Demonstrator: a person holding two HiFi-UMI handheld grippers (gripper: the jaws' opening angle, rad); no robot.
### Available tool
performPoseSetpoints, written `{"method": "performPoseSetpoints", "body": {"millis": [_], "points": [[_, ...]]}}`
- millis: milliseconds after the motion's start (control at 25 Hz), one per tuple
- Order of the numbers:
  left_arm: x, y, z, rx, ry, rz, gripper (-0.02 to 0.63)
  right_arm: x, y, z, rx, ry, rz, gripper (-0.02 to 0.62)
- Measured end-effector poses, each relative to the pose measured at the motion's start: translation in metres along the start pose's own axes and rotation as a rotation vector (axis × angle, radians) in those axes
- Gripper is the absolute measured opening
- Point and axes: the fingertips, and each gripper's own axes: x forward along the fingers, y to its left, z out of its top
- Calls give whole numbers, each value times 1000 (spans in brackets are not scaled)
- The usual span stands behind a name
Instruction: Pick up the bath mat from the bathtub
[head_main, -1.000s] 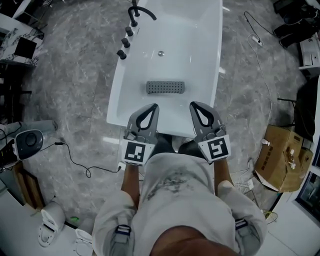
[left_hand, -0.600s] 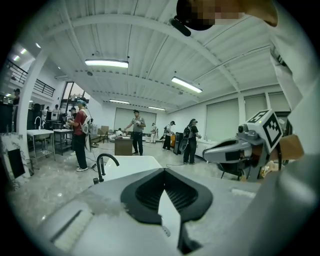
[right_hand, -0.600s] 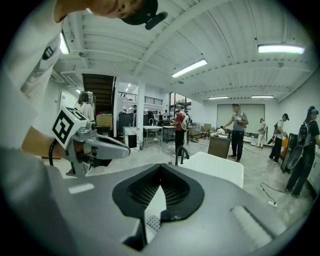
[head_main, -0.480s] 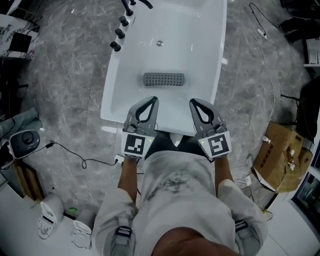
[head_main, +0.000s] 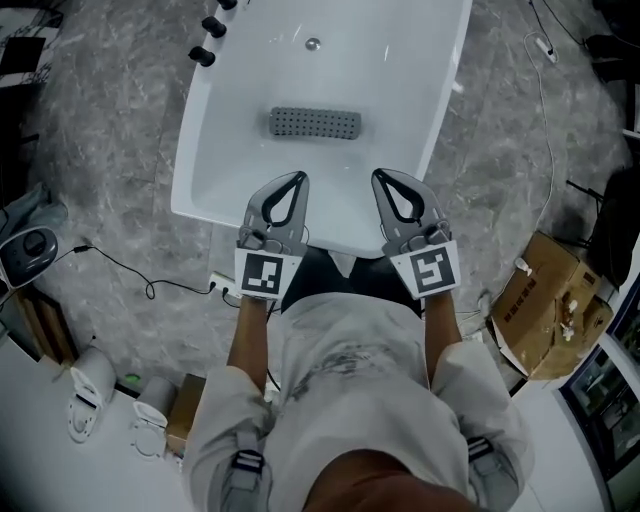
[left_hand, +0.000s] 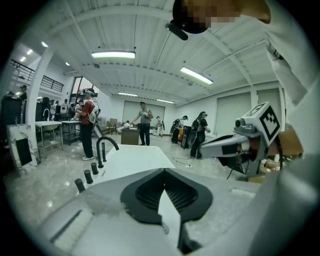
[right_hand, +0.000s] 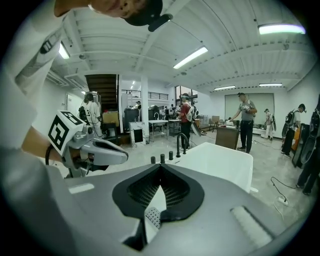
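Hovering over bathtub (head_main: 192, 175) near rim: left gripper (head_main: 297, 178), right gripper (head_main: 379, 176), fingers pinched together (empty); bath mat (head_main: 315, 123) flat beyond.

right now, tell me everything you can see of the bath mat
The mat is a grey rectangle with rounded corners, dotted with rows of holes or studs, rubbery-looking. It lies flat on the floor of the white tub, long side across it, between the drain and the near end. Only the tub touches it; the left gripper and right gripper, both shut, are short of it.
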Motion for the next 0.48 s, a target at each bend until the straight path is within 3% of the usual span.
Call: {"method": "performPoseSetpoints", "body": {"millis": [480], "points": [[67, 2, -85, -21, 107, -11, 5, 37, -41, -79, 34, 47, 16, 3]]}}
